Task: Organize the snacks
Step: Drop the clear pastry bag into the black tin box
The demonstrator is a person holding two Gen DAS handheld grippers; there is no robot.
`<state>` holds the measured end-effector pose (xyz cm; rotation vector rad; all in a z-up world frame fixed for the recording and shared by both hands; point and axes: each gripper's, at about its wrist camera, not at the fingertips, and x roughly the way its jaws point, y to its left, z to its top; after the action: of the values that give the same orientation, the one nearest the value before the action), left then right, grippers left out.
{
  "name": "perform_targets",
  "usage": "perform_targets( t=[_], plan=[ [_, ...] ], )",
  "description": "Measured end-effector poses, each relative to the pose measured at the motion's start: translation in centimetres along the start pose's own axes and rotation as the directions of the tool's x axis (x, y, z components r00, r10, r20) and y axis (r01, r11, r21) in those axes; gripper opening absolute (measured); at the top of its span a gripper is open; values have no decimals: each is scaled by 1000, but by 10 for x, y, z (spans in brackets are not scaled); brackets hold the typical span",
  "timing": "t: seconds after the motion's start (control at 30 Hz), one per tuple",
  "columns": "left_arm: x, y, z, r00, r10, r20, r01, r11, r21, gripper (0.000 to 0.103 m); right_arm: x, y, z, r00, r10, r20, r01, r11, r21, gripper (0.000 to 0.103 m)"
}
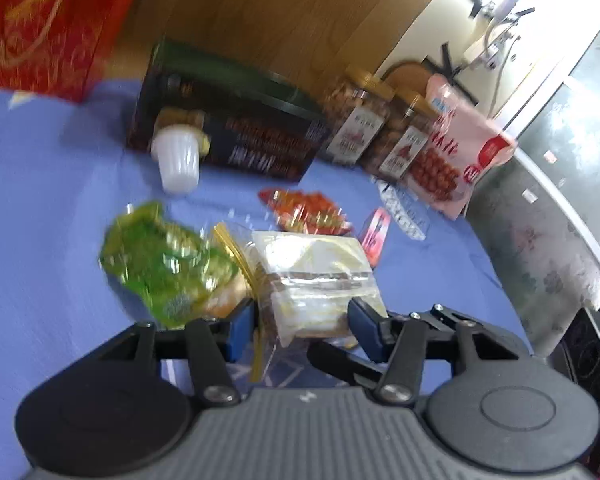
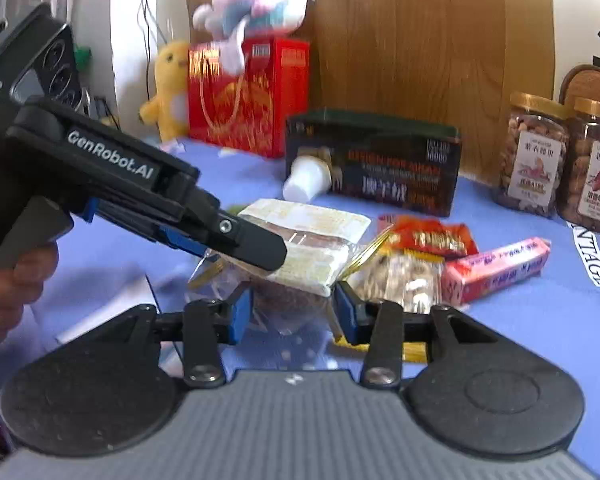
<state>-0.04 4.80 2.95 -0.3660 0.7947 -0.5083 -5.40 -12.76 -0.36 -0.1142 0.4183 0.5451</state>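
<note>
A pale snack packet in clear wrap sits between the blue pads of my left gripper, which is shut on it. In the right wrist view the same packet lies under a left finger that reaches in from the left. It rests at the gold-edged mouth of a clear bag with brownish contents. My right gripper is shut on that bag, one pad on each side. A green snack bag, a red packet, a nut bag and a pink stick box lie around on the blue cloth.
A dark box with a tipped white cup stands behind. Two nut jars and a pink bag stand at the back right. A red gift bag and plush toys stand at the back left. The table edge drops off at the right. A hand holds the left gripper.
</note>
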Motion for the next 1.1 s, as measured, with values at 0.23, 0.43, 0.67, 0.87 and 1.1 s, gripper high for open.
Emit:
perform_targets(
  t=[0.23, 0.43, 0.67, 0.87, 1.1],
  plan=[
    [-4, 4, 25, 999, 15, 45, -16, 1000, 1, 50, 15, -6, 20, 999, 11, 46, -10, 1000, -20, 47],
    [3, 2, 81, 992, 26, 124, -32, 998, 45, 51, 42, -25, 64, 993, -14, 117, 19, 999, -43, 47],
    [48, 22, 156, 980, 96, 175, -101, 995, 20, 52, 115, -67, 112, 993, -28, 114, 25, 999, 26, 48],
    [76, 48, 168, 971, 180, 161, -177, 984, -32, 57, 153, -79, 114, 998, -21, 67, 16, 996, 83, 60],
    [52, 50, 159, 969, 151, 197, -148, 989, -28, 62, 120, -85, 107, 993, -29, 112, 13, 990, 140, 60]
  ],
)
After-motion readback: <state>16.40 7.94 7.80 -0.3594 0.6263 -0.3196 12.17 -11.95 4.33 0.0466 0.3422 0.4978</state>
